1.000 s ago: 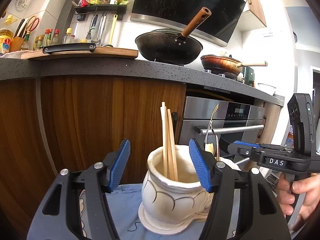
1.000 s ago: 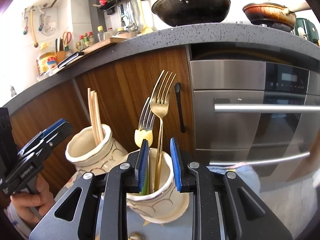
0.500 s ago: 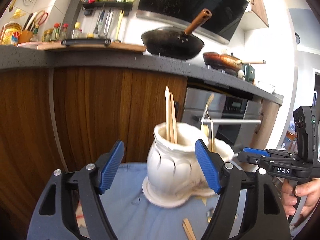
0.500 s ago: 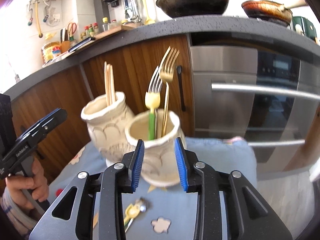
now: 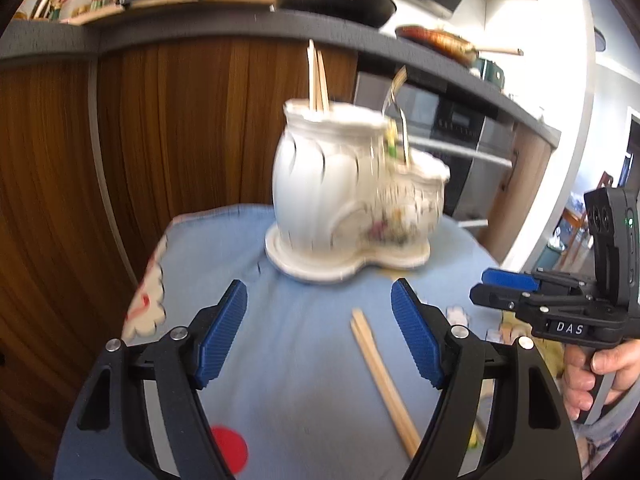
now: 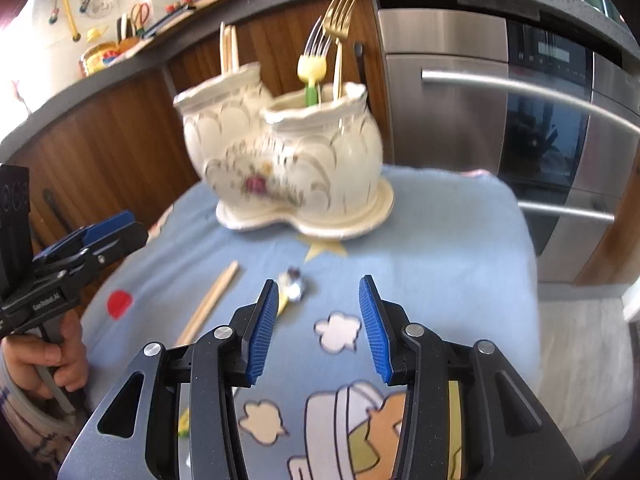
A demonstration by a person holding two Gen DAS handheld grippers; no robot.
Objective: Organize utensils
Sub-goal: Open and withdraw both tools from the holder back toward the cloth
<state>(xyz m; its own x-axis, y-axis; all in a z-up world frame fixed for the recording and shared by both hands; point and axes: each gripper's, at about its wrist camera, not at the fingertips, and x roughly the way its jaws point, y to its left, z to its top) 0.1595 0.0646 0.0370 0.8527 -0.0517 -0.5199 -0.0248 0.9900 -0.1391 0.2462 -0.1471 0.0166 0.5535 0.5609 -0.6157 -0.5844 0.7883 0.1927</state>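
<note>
A white ceramic double utensil holder point(image 5: 352, 200) point(image 6: 288, 160) stands on the blue cloth. Chopsticks point(image 5: 316, 80) stand in one pot, and a gold fork point(image 6: 340, 40) and a yellow-handled fork point(image 6: 312, 68) in the other. A loose pair of chopsticks point(image 5: 380, 376) point(image 6: 208, 304) lies on the cloth, just inside my left gripper's right finger. My left gripper point(image 5: 318, 292) is open and empty, well short of the holder. My right gripper point(image 6: 319, 284) is empty and its jaws are opening. A spoon point(image 6: 294, 282) lies on the cloth just beyond its left fingertip, its yellow handle running under that finger.
The blue cartoon-print cloth point(image 6: 440, 240) covers a small table. Behind it are wooden cabinet fronts point(image 5: 160, 140) and a steel oven point(image 6: 500, 120) with bar handles. A wok point(image 5: 332, 0) and a pan point(image 5: 436, 42) sit on the counter above. Each view shows the other gripper held in a hand.
Both grippers have drawn back and down from the holder and tilted toward the cloth. The loose chopsticks and spoon have come into view. Both pairs of jaws stand wider.
</note>
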